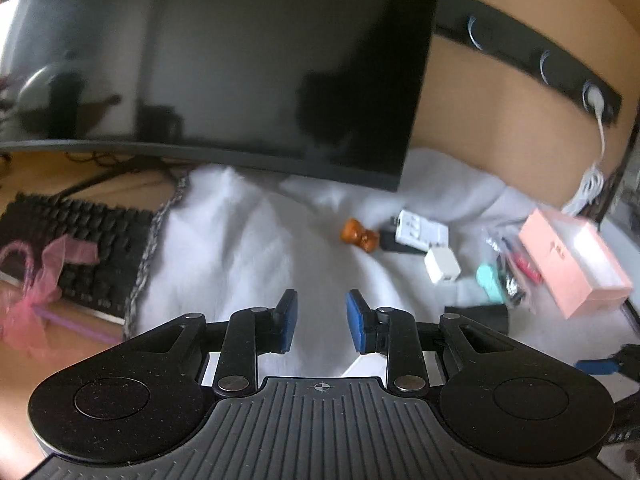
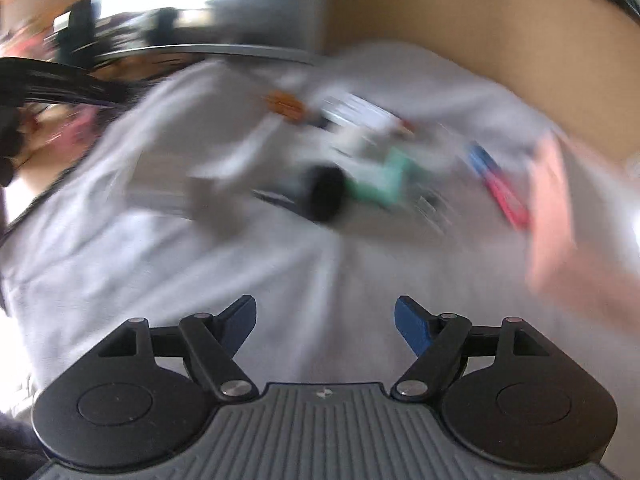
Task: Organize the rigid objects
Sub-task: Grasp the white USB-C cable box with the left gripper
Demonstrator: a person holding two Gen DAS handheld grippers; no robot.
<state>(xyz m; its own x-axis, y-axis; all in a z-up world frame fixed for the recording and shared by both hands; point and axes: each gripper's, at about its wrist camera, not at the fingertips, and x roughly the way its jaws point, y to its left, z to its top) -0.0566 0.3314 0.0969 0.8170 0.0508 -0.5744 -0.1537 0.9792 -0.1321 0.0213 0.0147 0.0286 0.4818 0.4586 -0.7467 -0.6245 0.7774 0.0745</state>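
Observation:
Small objects lie on a white cloth (image 1: 240, 248): an orange bear-shaped item (image 1: 359, 235), a white box (image 1: 421, 232), a small white adapter (image 1: 441, 266), a teal item (image 1: 490, 278), a black block (image 1: 478, 316) and a pink box (image 1: 574, 262). My left gripper (image 1: 321, 320) is open and empty above the cloth, left of the pile. My right gripper (image 2: 325, 322) is open and empty; its view is blurred, showing the black item (image 2: 326, 194), the teal item (image 2: 384, 182), the orange item (image 2: 285, 104) and the pink box (image 2: 556, 208) ahead.
A dark monitor (image 1: 224, 60) stands behind the cloth. A black keyboard (image 1: 76, 240) with a pink ribbon (image 1: 36, 292) lies at left. A black power strip (image 1: 532, 64) with a white cable (image 1: 600, 128) hangs on the wall at right.

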